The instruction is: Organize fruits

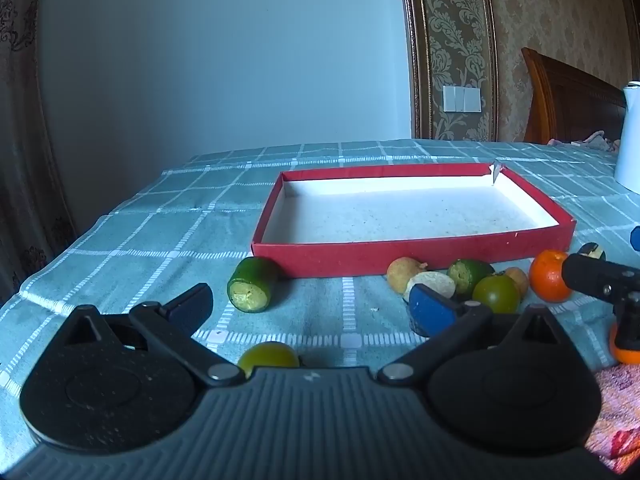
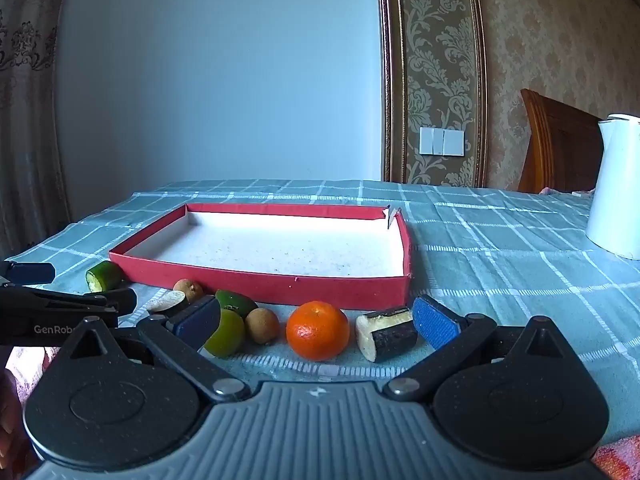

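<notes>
Our right gripper [image 2: 316, 324] is spread wide, holding nothing, w/ the orange [image 2: 317, 330] sitting between its pads at 12 o'clock, not touching either. Left gripper [image 1: 308, 308] is also wide and empty; a green fruit [image 1: 269, 355] lies close under it at 6 o'clock, partly hidden by the body.

Nearest row in the right view: a green-yellow fruit [image 2: 226, 332] at 10 o'clock just beside the left pad, a small brown fruit [image 2: 262, 325] beside it, then the orange, then a cut piece w/ dark skin [image 2: 386, 334] at 2 o'clock, close to the right pad. A bit further: a second brown fruit [image 2: 190, 290], a green cut piece [image 2: 234, 303], and off at 10 o'clock a green stub [image 2: 103, 276] by itself. Beyond all of them, the red tray [image 2: 280, 284], nothing in it yet.

We'd judge the orange light, firm-ish but soft-skinned, round so it may roll; take it across the widest part, gentle squeeze. The cut pieces look moist on the ends, prob. slippery; grip those on the skin sides. The tray wall is low, an easy lift over.
</notes>
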Demonstrator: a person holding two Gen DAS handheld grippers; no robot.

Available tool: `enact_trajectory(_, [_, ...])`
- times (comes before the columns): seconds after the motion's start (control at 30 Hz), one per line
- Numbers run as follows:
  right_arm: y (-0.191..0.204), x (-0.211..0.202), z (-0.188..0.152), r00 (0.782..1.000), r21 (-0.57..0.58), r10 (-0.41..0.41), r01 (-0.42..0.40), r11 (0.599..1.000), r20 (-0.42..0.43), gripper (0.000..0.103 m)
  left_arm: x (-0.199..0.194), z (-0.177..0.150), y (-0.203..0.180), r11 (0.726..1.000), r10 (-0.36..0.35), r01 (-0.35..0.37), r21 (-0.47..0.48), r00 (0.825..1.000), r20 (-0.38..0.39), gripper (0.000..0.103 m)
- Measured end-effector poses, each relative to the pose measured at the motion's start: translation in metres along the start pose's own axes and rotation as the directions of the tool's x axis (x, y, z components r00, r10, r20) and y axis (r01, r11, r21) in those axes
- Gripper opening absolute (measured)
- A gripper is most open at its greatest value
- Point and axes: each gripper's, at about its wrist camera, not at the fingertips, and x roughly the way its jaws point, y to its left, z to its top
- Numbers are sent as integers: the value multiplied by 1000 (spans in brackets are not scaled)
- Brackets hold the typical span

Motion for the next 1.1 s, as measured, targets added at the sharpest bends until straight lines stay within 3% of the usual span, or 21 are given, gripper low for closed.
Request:
enact_trajectory(0.8, [-3,-4,0,1000,12,-14,14,1000,16,103,0,1,1,1000,7,-7,-29,1000,0,103])
enact_trajectory(1.1, [-8,-11,-4,999,31,46,-47,998,24,103,-3,0,1,1000,8,-7,-29,1000,10,103])
